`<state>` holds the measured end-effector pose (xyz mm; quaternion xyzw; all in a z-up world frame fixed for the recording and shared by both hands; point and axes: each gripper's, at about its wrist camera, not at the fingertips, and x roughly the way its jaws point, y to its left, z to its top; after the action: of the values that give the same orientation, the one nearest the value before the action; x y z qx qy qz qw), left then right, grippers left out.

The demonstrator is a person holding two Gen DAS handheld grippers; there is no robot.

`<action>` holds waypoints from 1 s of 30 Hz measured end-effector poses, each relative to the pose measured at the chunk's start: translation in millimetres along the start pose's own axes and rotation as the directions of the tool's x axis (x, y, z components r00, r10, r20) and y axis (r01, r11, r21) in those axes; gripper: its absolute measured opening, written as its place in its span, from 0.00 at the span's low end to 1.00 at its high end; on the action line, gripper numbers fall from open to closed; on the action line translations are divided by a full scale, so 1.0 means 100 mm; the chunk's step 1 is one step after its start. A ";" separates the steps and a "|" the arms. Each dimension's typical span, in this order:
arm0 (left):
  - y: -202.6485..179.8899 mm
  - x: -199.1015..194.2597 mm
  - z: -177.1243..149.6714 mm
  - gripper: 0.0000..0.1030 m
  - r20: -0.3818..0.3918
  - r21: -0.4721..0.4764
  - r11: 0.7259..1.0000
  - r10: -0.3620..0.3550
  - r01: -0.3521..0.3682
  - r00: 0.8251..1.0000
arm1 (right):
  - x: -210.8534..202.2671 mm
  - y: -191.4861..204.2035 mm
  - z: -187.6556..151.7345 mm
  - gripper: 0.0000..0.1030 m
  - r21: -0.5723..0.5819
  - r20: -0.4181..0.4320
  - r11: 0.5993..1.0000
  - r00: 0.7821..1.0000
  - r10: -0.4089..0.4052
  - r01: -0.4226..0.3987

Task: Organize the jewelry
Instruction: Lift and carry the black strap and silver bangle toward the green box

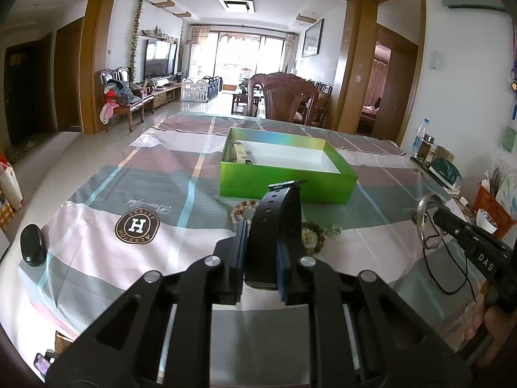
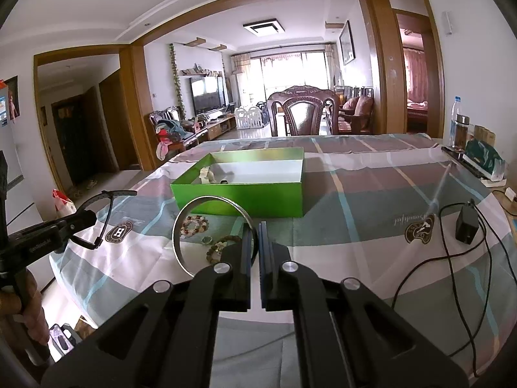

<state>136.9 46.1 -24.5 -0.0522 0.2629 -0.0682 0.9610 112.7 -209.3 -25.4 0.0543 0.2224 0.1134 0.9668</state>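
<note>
My left gripper (image 1: 263, 226) is shut on a black watch strap (image 1: 278, 223) and holds it above the table, short of the open green box (image 1: 287, 184). The box holds a pale bracelet (image 1: 239, 152) at its left end. My right gripper (image 2: 255, 229) is shut on a silver bangle (image 2: 197, 202), also held above the table. In the left wrist view the right gripper (image 1: 434, 216) and bangle (image 1: 423, 223) show at right. In the right wrist view the left gripper (image 2: 85, 223) and strap (image 2: 106, 207) show at left. Bead bracelets (image 2: 195, 224) lie on the cloth before the box (image 2: 239, 199).
A checked cloth (image 1: 139, 190) covers the table. A black oval case (image 1: 32, 244) lies at its left edge. A black charger with cable (image 2: 467, 223) lies at right. Bottles and a green tissue box (image 2: 484, 160) stand at the far right. A wooden chair (image 2: 303, 113) stands behind the table.
</note>
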 end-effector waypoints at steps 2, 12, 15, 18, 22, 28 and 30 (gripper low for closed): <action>-0.01 0.02 0.00 0.15 -0.002 0.000 1.000 0.000 0.000 1.000 | 0.02 -0.02 0.00 0.04 0.002 -0.002 1.000 1.000 0.000 0.000; 0.00 0.14 0.08 0.15 -0.016 0.003 1.000 -0.006 0.006 1.000 | 0.15 -0.04 0.07 0.04 0.005 -0.013 1.000 1.000 0.003 -0.003; -0.02 0.19 0.17 0.15 -0.013 0.008 1.000 -0.015 0.015 1.000 | 0.19 -0.02 0.13 0.04 -0.004 -0.006 1.000 1.000 0.005 -0.005; -0.06 0.22 0.31 0.15 0.005 0.022 0.999 -0.030 0.030 1.000 | 0.23 0.00 0.30 0.04 -0.016 0.013 1.000 1.000 0.023 -0.022; -0.14 0.32 0.61 0.15 0.034 0.042 0.998 -0.054 0.052 0.998 | 0.34 0.02 0.57 0.04 -0.042 0.045 0.999 0.999 0.029 -0.027; -0.25 0.66 1.12 0.15 0.042 0.066 0.993 -0.098 0.095 0.994 | 0.85 -0.06 0.99 0.04 -0.062 0.034 0.998 0.999 0.022 -0.020; -0.27 0.84 1.30 0.15 0.031 0.075 0.993 -0.094 0.092 0.995 | 1.02 -0.10 1.09 0.04 -0.051 0.023 0.998 0.999 0.026 -0.025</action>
<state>272.4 14.1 48.7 -0.0302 0.2407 -0.1216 0.9625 252.3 -200.4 28.1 0.0339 0.2072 0.1308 0.9689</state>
